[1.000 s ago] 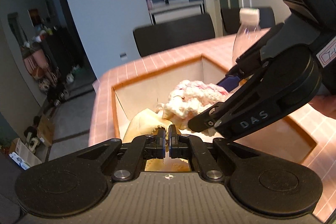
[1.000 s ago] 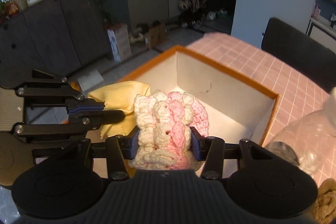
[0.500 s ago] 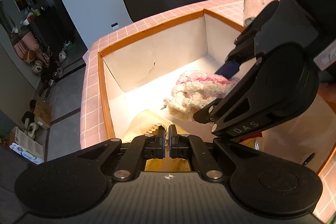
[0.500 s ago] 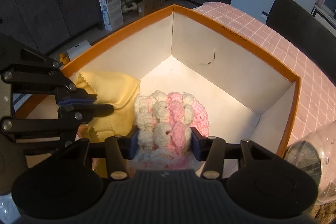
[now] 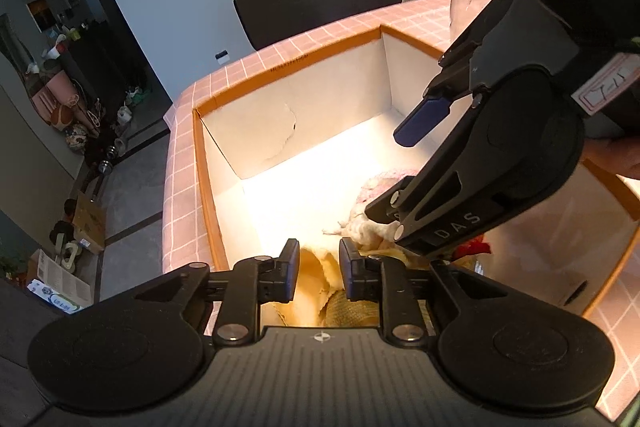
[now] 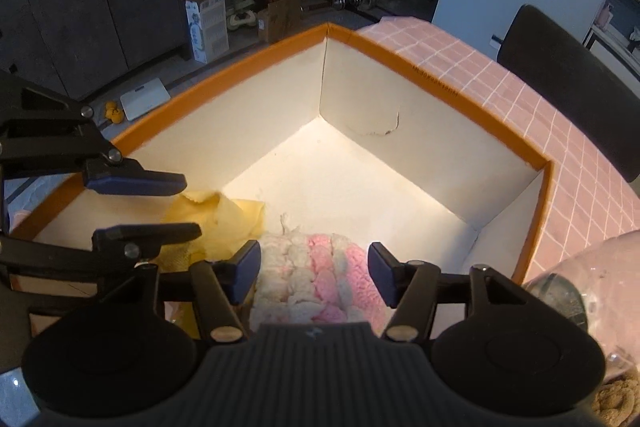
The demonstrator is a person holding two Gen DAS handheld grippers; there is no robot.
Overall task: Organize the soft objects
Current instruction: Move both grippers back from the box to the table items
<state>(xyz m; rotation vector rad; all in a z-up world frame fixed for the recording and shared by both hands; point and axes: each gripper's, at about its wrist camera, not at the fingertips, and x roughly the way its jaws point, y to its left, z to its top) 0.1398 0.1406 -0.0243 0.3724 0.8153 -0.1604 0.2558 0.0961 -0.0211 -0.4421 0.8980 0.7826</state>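
Observation:
An orange-rimmed cardboard box (image 6: 440, 83) with white inner walls stands on the pink checked table. A pink and cream crocheted piece (image 6: 316, 279) lies on the box floor between the spread fingers of my right gripper (image 6: 314, 271), which is open just above it. A yellow cloth (image 6: 224, 219) lies beside it on the floor, under my left gripper (image 5: 319, 261), which is open with a narrow gap. In the left wrist view the yellow cloth (image 5: 312, 287) shows below the fingers and the crocheted piece (image 5: 372, 223) is partly hidden behind the right gripper (image 5: 412, 183).
A clear plastic bottle (image 6: 580, 291) stands right of the box, with a tan knitted item (image 6: 616, 399) below it. Something red (image 5: 472, 249) lies in the box under the right gripper. Black chairs (image 5: 320, 3) stand behind the table. Clutter lies on the floor at the left.
Both grippers have lowered into the box and opened. The crocheted piece and the yellow cloth were let go and now lie on the box floor.

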